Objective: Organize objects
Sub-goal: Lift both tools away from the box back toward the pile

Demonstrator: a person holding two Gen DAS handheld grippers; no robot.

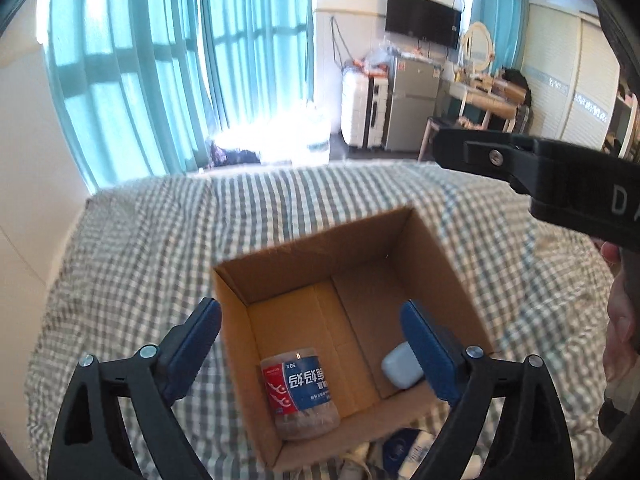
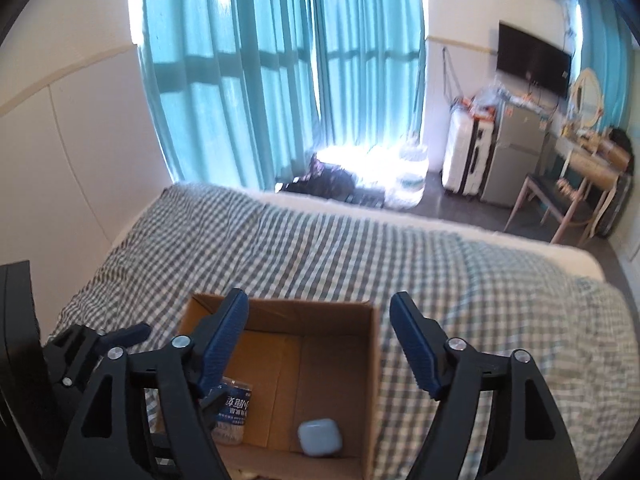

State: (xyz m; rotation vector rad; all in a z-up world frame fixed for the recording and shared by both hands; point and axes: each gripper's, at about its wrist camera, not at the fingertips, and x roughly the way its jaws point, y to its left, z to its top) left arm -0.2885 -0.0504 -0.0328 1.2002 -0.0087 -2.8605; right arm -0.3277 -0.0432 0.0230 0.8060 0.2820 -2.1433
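An open cardboard box point(image 1: 320, 256) sits on the checked bed cover point(image 1: 140, 248). On its floor lie a clear round tub point(image 1: 300, 392) with a red and blue label and a small pale earbud case point(image 1: 400, 366). My left gripper point(image 1: 310, 306) hangs open over the box with nothing between its blue pads. In the right wrist view the box point(image 2: 304, 314), tub point(image 2: 234, 412) and case point(image 2: 320, 438) lie below my right gripper point(image 2: 319, 296), which is open and empty too. The tub is partly hidden behind its left finger point(image 2: 224, 340).
Blue and white packets point(image 1: 404, 448) lie on the cover by the box's near edge. A hand point(image 1: 620, 320) shows at the right. A wall runs along the bed's left side. Beyond the bed stand teal curtains point(image 2: 280, 80), a white suitcase point(image 2: 468, 156) and a desk.
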